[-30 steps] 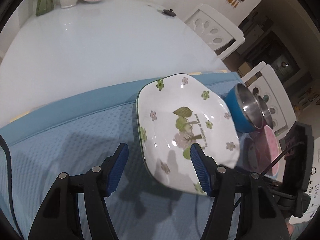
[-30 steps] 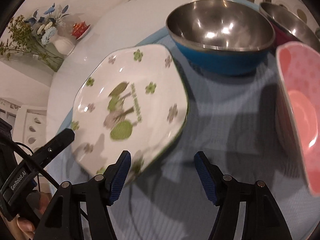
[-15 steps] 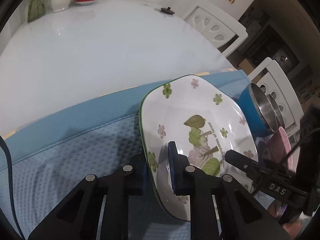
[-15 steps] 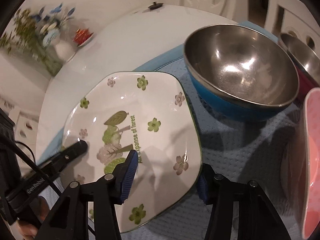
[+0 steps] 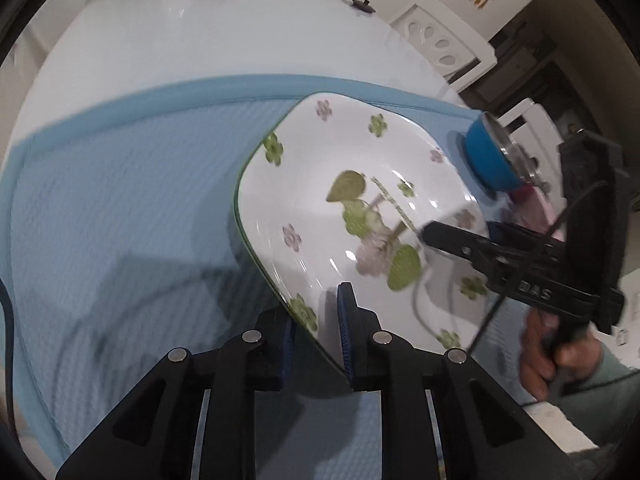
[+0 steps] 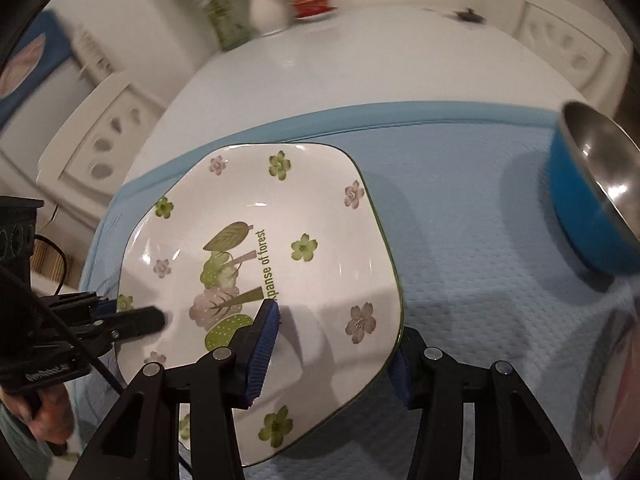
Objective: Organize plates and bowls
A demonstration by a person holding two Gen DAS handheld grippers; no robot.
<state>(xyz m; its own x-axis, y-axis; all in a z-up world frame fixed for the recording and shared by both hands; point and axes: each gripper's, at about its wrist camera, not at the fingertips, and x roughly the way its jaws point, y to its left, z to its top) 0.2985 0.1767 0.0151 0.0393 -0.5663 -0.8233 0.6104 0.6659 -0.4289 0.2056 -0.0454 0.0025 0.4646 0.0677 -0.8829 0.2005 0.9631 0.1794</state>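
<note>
A white square plate (image 5: pixel 320 200) with green and pink flowers hangs tilted over the blue mat (image 5: pixel 120 200). My left gripper (image 5: pixel 316 314) is shut on its near left rim, one pad above and one below. In the right wrist view the same plate (image 6: pixel 300 208) fills the middle, and my right gripper (image 6: pixel 336 340) is shut on its near right corner, one finger on top and the other under the edge. The left gripper (image 6: pixel 148 320) shows at the plate's left side. The right gripper (image 5: pixel 436 236) reaches over the plate from the right, held by a hand.
A blue bowl (image 6: pixel 580 220) with a steel inside stands at the mat's right, with a pink plate (image 6: pixel 612 380) nearer beside it. Beyond the mat lies the white table (image 5: pixel 200 32), with a vase and a red dish at its far edge. White chairs (image 5: pixel 440 36) stand around.
Both grippers have shut on the plate's rim, the left first. The plate has moved left across the mat, away from the blue bowl, and the right gripper has rolled.
</note>
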